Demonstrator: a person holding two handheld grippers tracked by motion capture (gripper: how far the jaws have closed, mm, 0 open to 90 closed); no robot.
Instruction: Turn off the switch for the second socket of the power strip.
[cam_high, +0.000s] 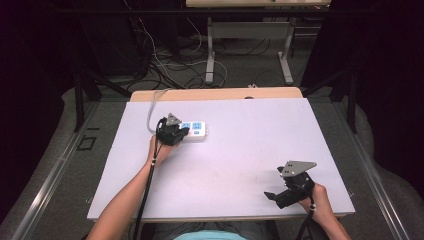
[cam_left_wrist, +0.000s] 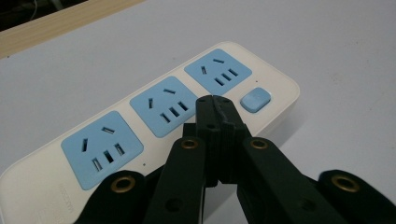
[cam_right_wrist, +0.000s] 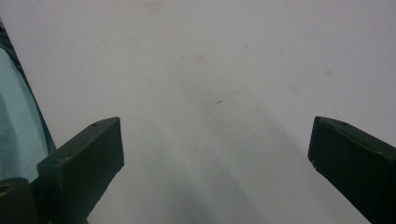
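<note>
A white power strip (cam_high: 198, 131) with three blue sockets and a blue button (cam_left_wrist: 255, 99) lies on the left part of the white table (cam_high: 240, 145). My left gripper (cam_high: 183, 131) is over the strip's left end, shut with nothing between its jaws. In the left gripper view its closed tips (cam_left_wrist: 215, 103) sit just above the strip (cam_left_wrist: 280, 86), beside the button and between the middle and right sockets; I cannot tell whether they touch it. My right gripper (cam_high: 274, 183) rests near the table's front right edge, open, its jaws (cam_right_wrist: 215, 140) wide apart over bare tabletop.
The strip's grey cable (cam_high: 151, 107) runs off the table's far left corner. A wooden strip (cam_high: 215, 94) borders the far edge. A light blue shirt (cam_right_wrist: 16, 116) shows at the near side. Cables and table legs (cam_high: 210, 55) lie on the floor beyond.
</note>
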